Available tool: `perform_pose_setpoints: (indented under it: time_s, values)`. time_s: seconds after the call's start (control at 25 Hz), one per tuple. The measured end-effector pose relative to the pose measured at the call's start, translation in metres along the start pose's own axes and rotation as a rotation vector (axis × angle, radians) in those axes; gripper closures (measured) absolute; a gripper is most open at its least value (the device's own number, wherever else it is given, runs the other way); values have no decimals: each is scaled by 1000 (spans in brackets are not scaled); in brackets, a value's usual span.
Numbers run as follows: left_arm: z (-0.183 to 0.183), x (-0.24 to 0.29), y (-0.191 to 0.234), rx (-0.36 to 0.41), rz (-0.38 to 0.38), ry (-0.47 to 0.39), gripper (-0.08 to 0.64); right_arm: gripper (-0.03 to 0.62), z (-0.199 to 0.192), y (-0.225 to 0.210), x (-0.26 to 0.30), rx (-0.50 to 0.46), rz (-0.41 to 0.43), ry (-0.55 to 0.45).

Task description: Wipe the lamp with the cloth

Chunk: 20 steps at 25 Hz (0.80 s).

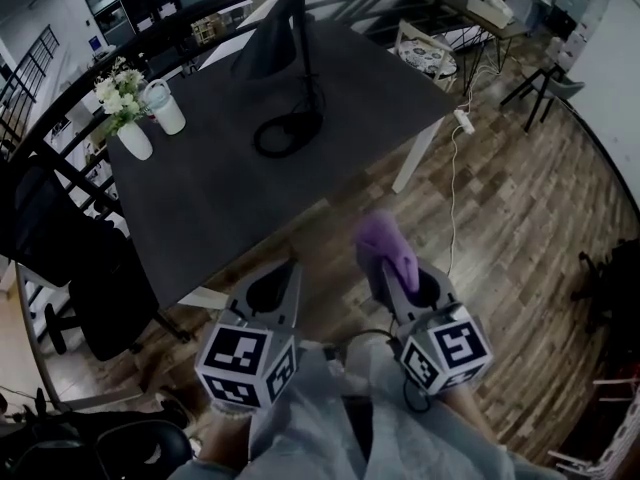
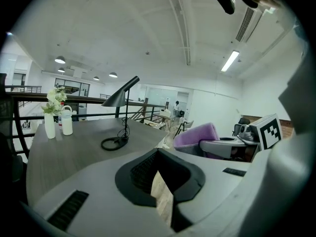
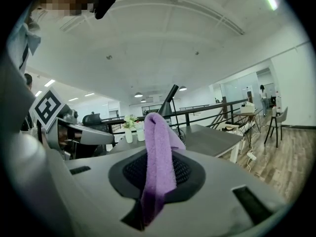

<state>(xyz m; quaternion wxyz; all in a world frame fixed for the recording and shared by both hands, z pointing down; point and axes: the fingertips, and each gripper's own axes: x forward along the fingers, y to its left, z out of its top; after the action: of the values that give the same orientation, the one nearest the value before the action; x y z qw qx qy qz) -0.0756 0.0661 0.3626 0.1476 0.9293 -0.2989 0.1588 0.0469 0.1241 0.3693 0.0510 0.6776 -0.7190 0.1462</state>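
Note:
The black desk lamp (image 1: 288,73) stands on the far half of the dark table (image 1: 230,198), with its round base (image 1: 289,131) and trailing cord; it also shows in the left gripper view as the lamp (image 2: 120,100). My right gripper (image 1: 378,268) is shut on a purple cloth (image 1: 386,242), which sticks up between the jaws as the cloth (image 3: 159,149). My left gripper (image 1: 290,266) is shut and holds nothing. Both grippers hang off the table's near corner, above the wooden floor, well short of the lamp.
A white vase of flowers (image 1: 128,128) and a white bottle (image 1: 165,108) stand at the table's left edge. A black office chair (image 1: 100,298) sits at the left. A power strip and cable (image 1: 462,120) lie on the floor to the right of the table.

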Motion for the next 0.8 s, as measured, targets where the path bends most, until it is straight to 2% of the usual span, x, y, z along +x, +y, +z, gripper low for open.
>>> perform_pose_setpoints:
  time_s: [0.4, 0.8]
  values:
    - [7, 17, 17, -16, 62, -4, 546, 537, 9, -14, 33, -35, 49, 4]
    - [42, 75, 40, -47, 163, -24, 546, 537, 37, -54, 104, -83, 176, 12]
